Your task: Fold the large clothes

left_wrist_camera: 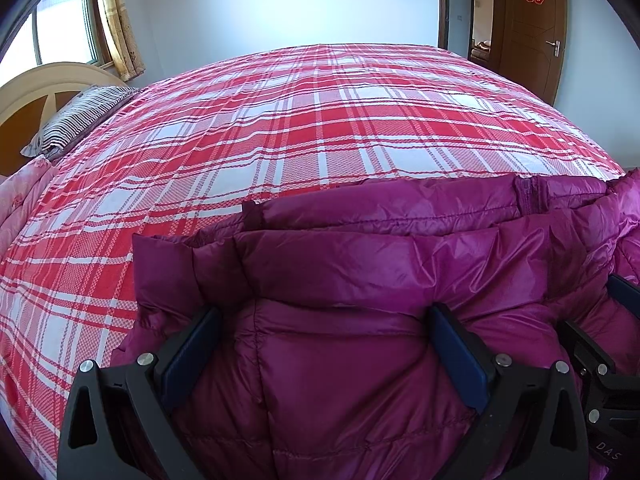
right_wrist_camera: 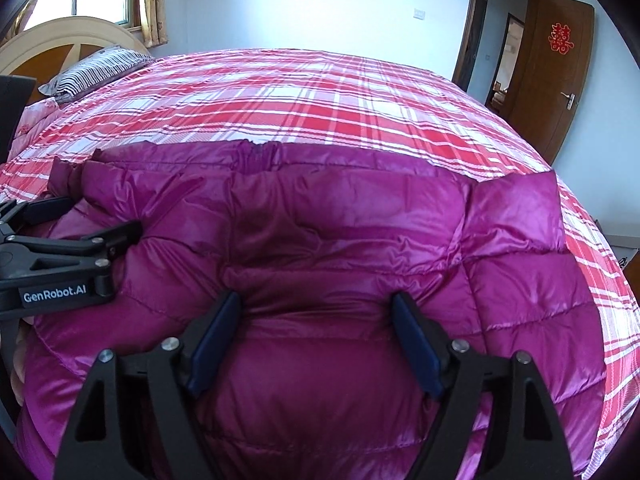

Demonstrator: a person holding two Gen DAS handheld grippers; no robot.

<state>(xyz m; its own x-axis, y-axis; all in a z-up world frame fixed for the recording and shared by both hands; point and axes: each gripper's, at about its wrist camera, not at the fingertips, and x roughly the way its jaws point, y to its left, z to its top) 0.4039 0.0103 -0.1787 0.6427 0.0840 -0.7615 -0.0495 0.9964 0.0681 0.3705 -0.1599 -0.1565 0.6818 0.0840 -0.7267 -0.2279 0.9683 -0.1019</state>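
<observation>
Left wrist view: plaid bedspread (left_wrist_camera: 320,120), striped pillow (left_wrist_camera: 80,116), brown door (left_wrist_camera: 528,32).

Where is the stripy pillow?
The striped pillow lies at the far left of both views, at the head of the bed against the headboard, on the red plaid bedspread, well beyond the purple jacket.

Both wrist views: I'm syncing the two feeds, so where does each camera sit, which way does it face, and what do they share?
Left wrist: on the left gripper, looking over the purple down jacket across the plaid bed; own fingers wide, the right gripper at the right edge.
Right wrist: on the right gripper, facing the same way; own fingers wide, the left gripper at the left edge.
Shared: jacket, bed, striped pillow, door.
</observation>
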